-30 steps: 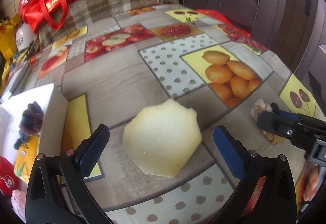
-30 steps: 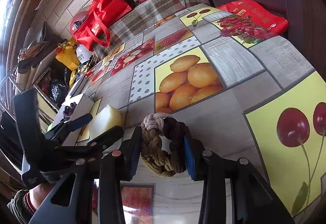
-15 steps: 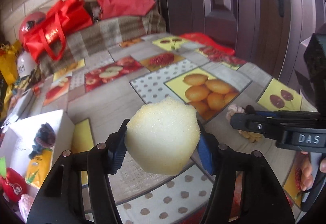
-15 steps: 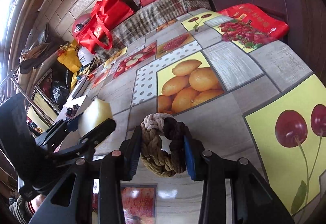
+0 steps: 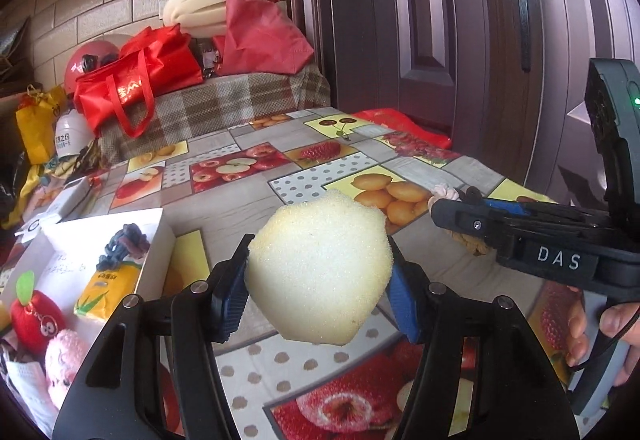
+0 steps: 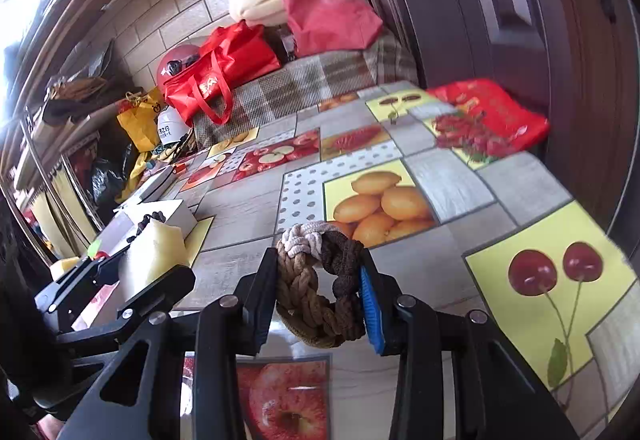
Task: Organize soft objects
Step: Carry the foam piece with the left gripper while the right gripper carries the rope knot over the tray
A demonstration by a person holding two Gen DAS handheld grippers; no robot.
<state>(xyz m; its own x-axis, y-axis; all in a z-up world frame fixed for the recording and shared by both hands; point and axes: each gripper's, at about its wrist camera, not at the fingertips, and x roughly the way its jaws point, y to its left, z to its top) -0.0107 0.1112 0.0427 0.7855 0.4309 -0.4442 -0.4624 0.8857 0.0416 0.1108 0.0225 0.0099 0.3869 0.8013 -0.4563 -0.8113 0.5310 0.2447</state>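
While raised off the desk, left gripper clenches porous hexagonal sponge; right gripper clenches braided rope ring.

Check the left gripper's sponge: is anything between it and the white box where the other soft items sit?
Nothing visible blocks it. The sponge is held in the left gripper above the tablecloth, and only bare cloth lies between it and the open white box to its left.

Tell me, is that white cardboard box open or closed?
Open: the white cardboard box has no lid on, and soft toys lie visible inside.
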